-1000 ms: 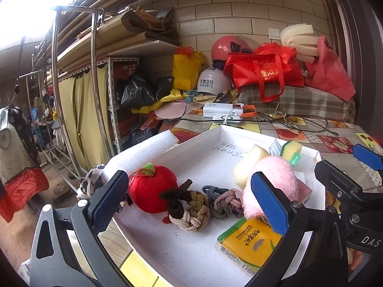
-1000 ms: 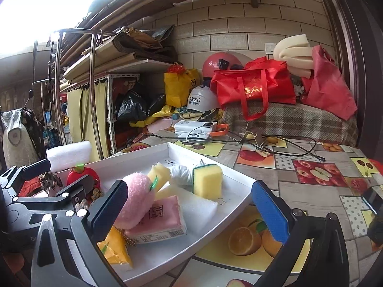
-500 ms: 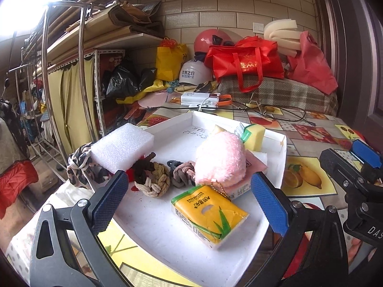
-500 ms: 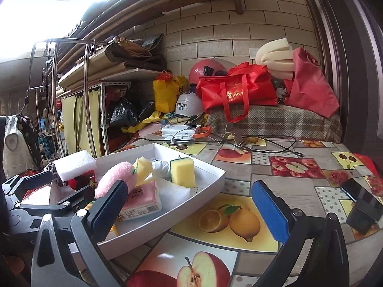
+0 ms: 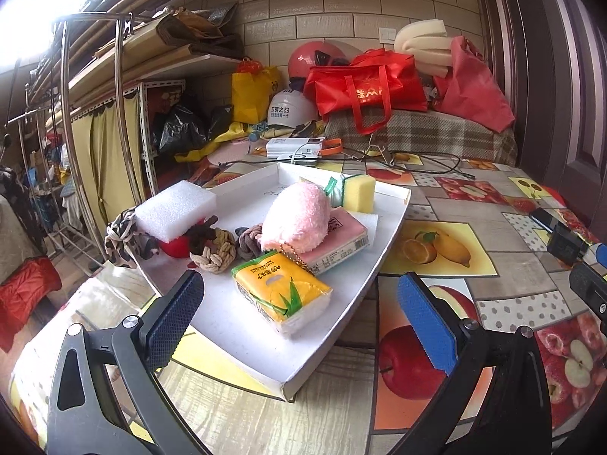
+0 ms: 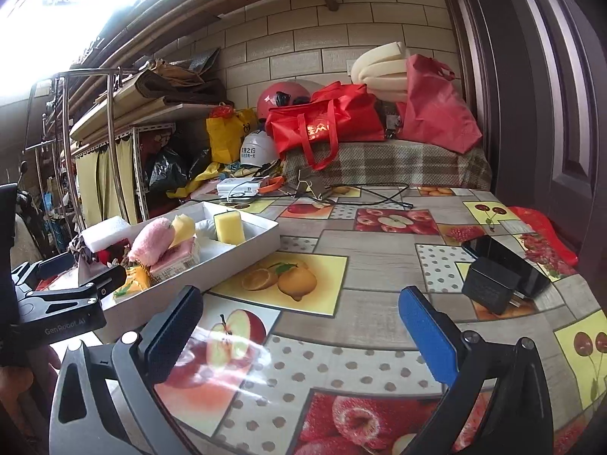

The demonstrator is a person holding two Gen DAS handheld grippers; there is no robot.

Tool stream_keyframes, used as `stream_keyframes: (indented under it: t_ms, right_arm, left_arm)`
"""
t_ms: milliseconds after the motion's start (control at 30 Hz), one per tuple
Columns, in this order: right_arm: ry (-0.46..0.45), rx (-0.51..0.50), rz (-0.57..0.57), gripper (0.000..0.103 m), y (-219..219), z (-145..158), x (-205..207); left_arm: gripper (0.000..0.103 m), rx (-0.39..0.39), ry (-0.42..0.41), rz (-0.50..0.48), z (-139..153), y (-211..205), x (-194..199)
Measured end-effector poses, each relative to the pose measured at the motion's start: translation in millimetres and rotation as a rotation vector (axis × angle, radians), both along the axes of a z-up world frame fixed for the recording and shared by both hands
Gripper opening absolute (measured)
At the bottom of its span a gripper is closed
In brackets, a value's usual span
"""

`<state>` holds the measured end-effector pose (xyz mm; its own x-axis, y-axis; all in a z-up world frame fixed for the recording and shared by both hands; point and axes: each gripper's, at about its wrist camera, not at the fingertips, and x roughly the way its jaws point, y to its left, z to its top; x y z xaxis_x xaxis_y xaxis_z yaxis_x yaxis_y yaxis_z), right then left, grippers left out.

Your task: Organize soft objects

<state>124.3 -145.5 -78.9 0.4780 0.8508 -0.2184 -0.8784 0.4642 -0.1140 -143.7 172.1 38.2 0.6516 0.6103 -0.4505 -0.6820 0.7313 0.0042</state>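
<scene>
Both grippers, left (image 5: 299, 316) and right (image 6: 301, 322), have fingers spread wide and empty, the tray (image 5: 242, 337) of soft things just beyond the left fingers.

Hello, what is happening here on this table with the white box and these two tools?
A person holds a two-finger gripper in each hand, both open and empty. The left gripper hangs just before the white tray, nearest the yellow tissue pack. The tray also holds a pink plush, a yellow sponge, a white foam block and knotted rope toys. The right gripper hovers over the bare fruit-print tablecloth. Nothing is grasped.
</scene>
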Motion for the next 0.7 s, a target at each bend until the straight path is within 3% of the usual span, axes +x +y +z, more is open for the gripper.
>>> stream_keyframes:
  t_ms: [133, 400, 567, 700]
  right_arm:
    - [-0.024, -0.006, -0.056, 0.103, -24.2, 3.4, 1.5]
    - [0.044, -0.009, -0.126, 0.103, -46.0, 0.8, 19.0]
    - [0.056, -0.063, -0.125, 0.103, -38.5, -4.1, 21.6]
    - [0.074, -0.063, -0.125, 0.103, -40.7, -4.5, 24.7]
  left_arm:
    - [0.103, -0.061, -0.003, 0.029, -1.6, -3.3, -4.3]
    - [0.103, -0.035, 0.009, -0.008, -1.0, -17.8, 1.5]
    - [0.103, 0.023, 0.075, 0.118, -3.4, -20.8, 8.5]
    - [0.103, 0.014, 0.078, 0.109, -5.3, -19.1, 8.7]
